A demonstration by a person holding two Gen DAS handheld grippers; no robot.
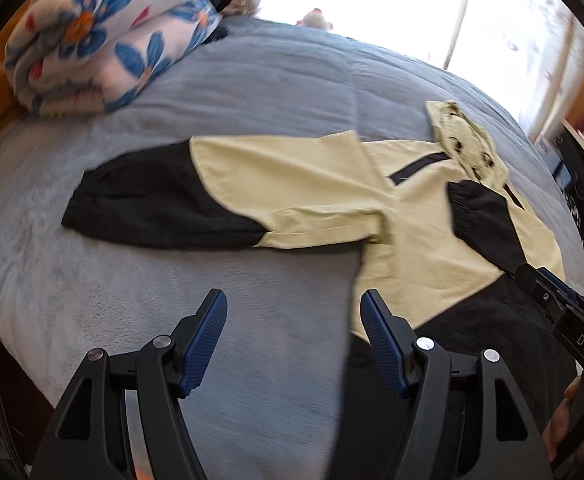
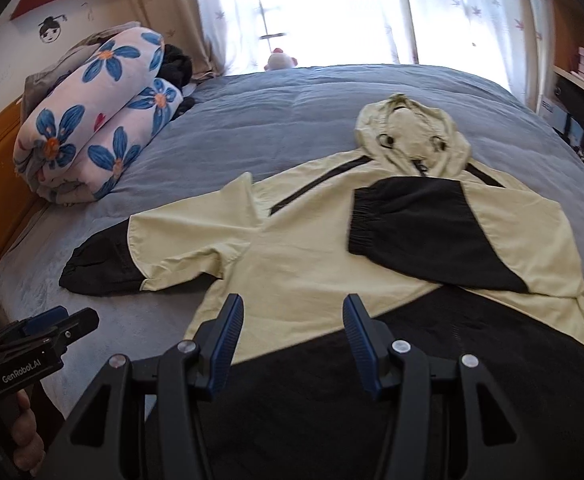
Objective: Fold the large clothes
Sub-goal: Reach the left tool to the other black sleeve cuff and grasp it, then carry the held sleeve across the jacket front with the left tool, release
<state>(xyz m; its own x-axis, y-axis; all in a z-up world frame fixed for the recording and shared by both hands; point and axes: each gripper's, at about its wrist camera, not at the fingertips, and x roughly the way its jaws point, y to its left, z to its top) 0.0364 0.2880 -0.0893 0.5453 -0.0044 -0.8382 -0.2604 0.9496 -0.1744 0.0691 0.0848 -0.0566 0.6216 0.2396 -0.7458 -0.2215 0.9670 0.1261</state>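
1. Both two-finger grippers with blue ribbed pads stand with jaws apart and nothing between them: the left gripper (image 1: 292, 312) hangs over bare blanket just beside the garment's edge, the right gripper (image 2: 290, 316) over the garment's lower front.
2. The pale yellow and black hooded windbreaker jacket (image 2: 312, 248) lies face up on the grey-blue fleece blanket (image 2: 292, 120), hood towards the window. Its right sleeve (image 2: 412, 228) is already folded across the chest; the left sleeve (image 1: 164, 196) lies stretched out sideways.
3. The step in hand looks like folding that outstretched sleeve inward.
4. Take the black cuff end (image 1: 88, 208) with the left gripper, pinching only the sleeve's cloth, not the blanket under it.
5. Carry it low across the chest and lay it flat over the other sleeve.
6. The thin fabric will likely slide, so a right gripper resting near the shoulder seam would steady the body.
7. The rolled floral quilt (image 2: 100, 120) sits well apart and should not interfere.
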